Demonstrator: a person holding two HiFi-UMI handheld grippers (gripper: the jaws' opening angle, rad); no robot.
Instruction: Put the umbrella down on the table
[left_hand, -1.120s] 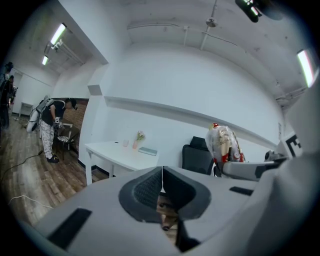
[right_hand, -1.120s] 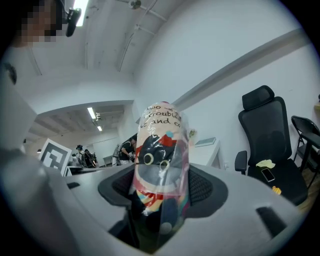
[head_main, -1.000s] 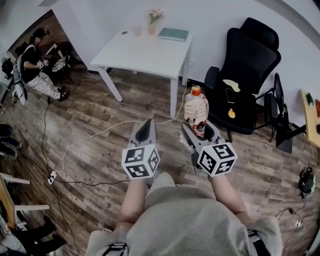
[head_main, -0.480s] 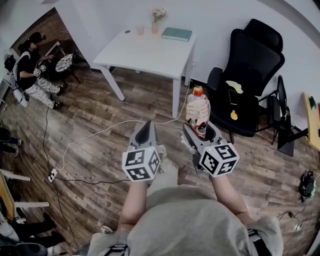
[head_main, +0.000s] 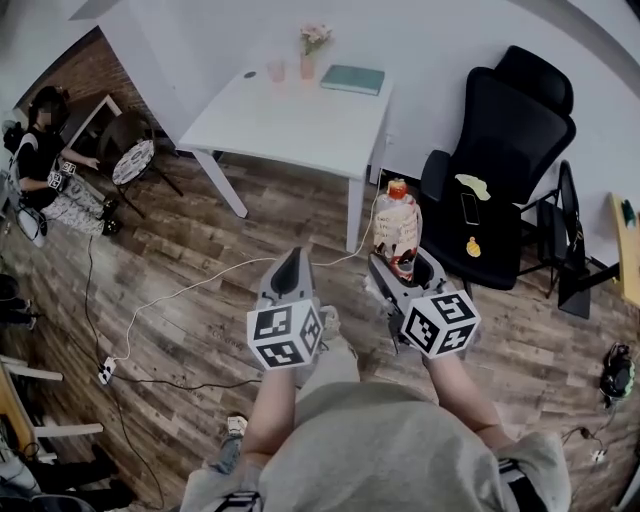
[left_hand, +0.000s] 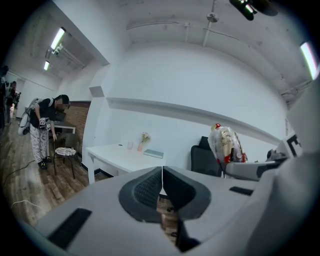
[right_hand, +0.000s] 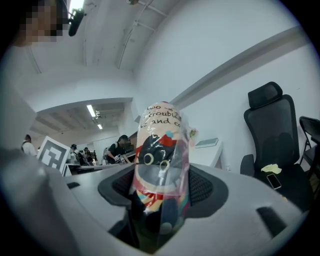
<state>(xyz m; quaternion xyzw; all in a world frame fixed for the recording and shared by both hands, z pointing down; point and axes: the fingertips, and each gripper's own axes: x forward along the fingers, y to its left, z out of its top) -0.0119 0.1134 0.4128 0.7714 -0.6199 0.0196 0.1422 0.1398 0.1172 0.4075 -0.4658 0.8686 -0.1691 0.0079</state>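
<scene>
Your right gripper (head_main: 402, 268) has its fingers (right_hand: 212, 186) clamped on the folded umbrella (head_main: 396, 222). It stands upright in a clear sleeve (right_hand: 159, 145), held over the floor (head_main: 200, 230) and well apart from the surface (head_main: 300, 125). Your left gripper (head_main: 292, 262) carries nothing, its fingers (left_hand: 145, 192) pressed together.

In the head view the surface lies at about 11 o'clock from the umbrella, and the black chair (head_main: 505, 150) is at 2 o'clock. Close that gap first, and mind the white cable (head_main: 200, 285) that trails over the floor at your 10 o'clock.

The cup (head_main: 276, 72), vase (head_main: 308, 62) and book (head_main: 352, 79) line the far edge, at the surface's 12 o'clock. The near half, toward 6 o'clock, is bare, so aim there.

I judge that the umbrella would topple if left standing, and the sleeve looks slippery. Grip firmly on the way, then tip the umbrella over and lay it on its side, well in from the edge so it cannot roll off.

Bring it down until its length rests on the surface, and only then spread the right fingers. Draw that gripper straight back toward 6 o'clock so a finger does not drag the sleeve along. Keep the left gripper clear of the vase, ready to steady the umbrella if it rolls.
</scene>
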